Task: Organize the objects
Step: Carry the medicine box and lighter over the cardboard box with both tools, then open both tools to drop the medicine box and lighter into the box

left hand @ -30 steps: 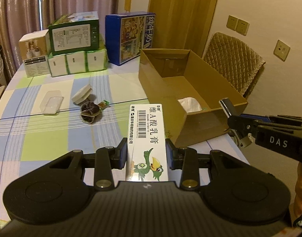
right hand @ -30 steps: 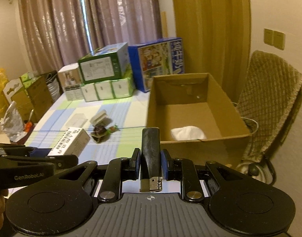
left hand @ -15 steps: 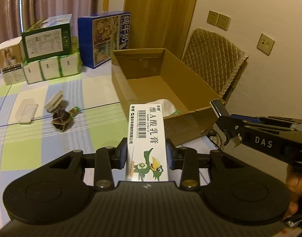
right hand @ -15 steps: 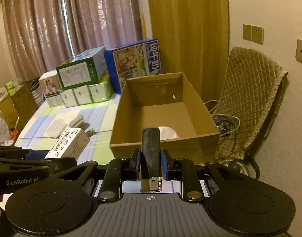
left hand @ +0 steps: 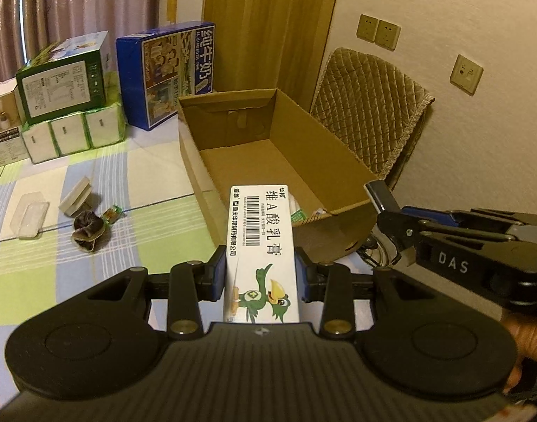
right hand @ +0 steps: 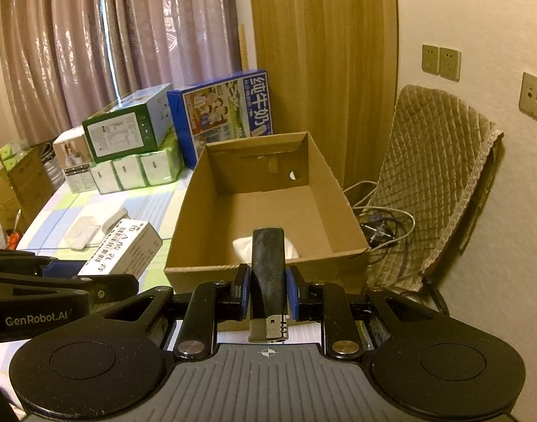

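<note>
Ahead, open cardboard box (right hand: 268, 207) sits on checked tablecloth (left hand: 57, 246), long axis running away from both grippers, white item inside near front wall. Left gripper (left hand: 261, 270) clamps ointment carton (left hand: 261, 242) lengthwise, tip over box's near-left corner. Right gripper (right hand: 268, 295) clamps black lighter (right hand: 268, 274), centred just short of box's near rim; judged nearer for drop.

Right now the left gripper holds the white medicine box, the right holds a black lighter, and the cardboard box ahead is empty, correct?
Not quite: the cardboard box is not empty. The right wrist view shows a white item on its floor near the front wall. The rest stands: the left gripper holds the medicine box and the right gripper holds the lighter.
</note>
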Demonstrator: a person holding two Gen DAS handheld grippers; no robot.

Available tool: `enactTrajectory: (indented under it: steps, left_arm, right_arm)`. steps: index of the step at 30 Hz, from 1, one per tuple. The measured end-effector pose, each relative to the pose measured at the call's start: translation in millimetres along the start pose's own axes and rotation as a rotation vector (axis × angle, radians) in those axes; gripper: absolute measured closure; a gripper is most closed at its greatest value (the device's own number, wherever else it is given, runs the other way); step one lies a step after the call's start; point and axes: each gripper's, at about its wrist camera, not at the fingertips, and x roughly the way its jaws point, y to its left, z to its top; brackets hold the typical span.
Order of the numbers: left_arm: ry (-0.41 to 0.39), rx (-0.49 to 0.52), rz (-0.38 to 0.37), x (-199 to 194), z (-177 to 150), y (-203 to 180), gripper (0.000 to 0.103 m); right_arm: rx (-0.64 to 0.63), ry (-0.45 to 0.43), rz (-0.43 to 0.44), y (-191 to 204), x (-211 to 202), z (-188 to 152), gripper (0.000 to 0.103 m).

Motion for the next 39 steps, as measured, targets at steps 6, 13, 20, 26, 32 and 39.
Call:
enactTrajectory:
  steps: [6, 13, 20, 26, 32, 39]
  left_arm:
    - [-0.010, 0.008, -0.005, 10.8, 18.5, -3.0, 0.070]
    - [-0.016, 0.021, -0.009, 29.1, 42.1, -4.3, 0.070]
    - [-0.009, 0.027, 0.001, 54.2, 67.0, 0.6, 0.070]
    - [0.009, 0.018, 0.010, 79.8, 86.4, 8.0, 0.070]
    - [0.017, 0.008, 0.012, 103.1, 102.5, 11.8, 0.070]
    - [0.017, 0.002, 0.008, 126.8, 111.2, 13.8, 0.070]
  right_arm:
    - [-0.006, -0.008, -0.001, -6.9, 10.3, 11.5, 0.084]
    - [-0.024, -0.006, 0.006, -13.3, 28.8, 29.8, 0.084]
    - [-0.007, 0.015, 0.045, -26.0, 57.3, 57.2, 0.084]
    - [0.012, 0.032, 0.061, -37.4, 82.8, 78.4, 0.084]
    - [0.031, 0.054, 0.072, -46.6, 109.1, 93.6, 0.084]
    - [0.047, 0.065, 0.062, -55.9, 125.9, 99.2, 0.084]
